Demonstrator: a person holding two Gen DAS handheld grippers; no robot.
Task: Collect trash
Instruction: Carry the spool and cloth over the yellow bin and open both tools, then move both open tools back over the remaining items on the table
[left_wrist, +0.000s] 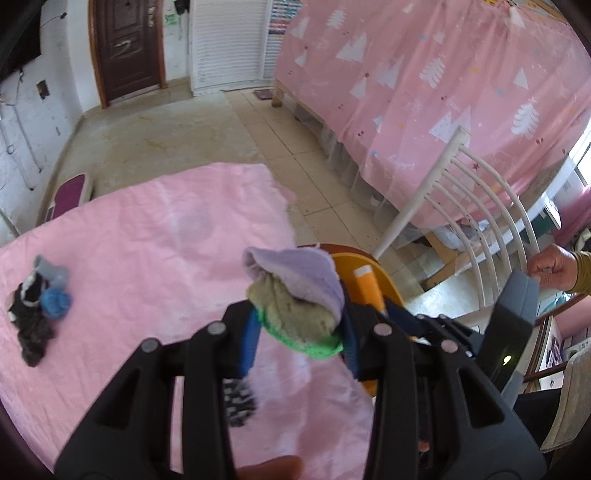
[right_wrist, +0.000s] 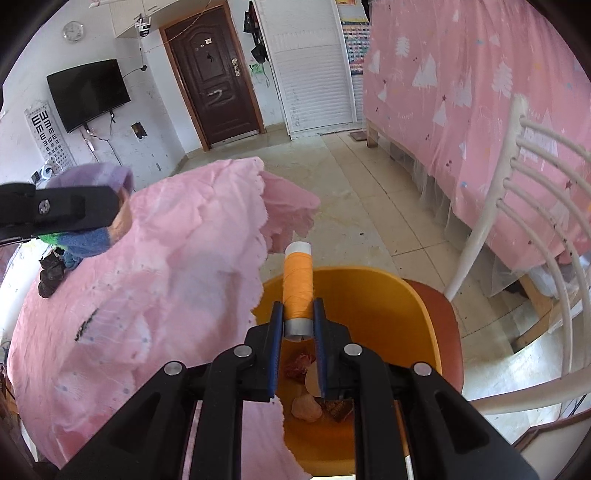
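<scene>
My left gripper (left_wrist: 299, 325) is shut on a bundle of cloth scraps (left_wrist: 295, 291), purple, grey and green, held above the pink-covered table's right edge. The bundle also shows in the right wrist view (right_wrist: 92, 177), with the left gripper's fingers (right_wrist: 74, 208) around it. My right gripper (right_wrist: 298, 317) is shut on an orange thread spool (right_wrist: 297, 284) and holds it over an orange basin (right_wrist: 369, 291). The basin holds a few scraps (right_wrist: 314, 398). The spool also shows in the left wrist view (left_wrist: 367, 288). More scraps, black, grey and blue (left_wrist: 37, 306), lie at the table's left.
The orange basin sits on a chair with a red seat (right_wrist: 443, 332) and white slatted back (right_wrist: 535, 206). A pink curtain (left_wrist: 424, 85) hangs on the right. Tiled floor (left_wrist: 184, 136) runs to a brown door (right_wrist: 214, 81). A TV (right_wrist: 88, 92) hangs on the wall.
</scene>
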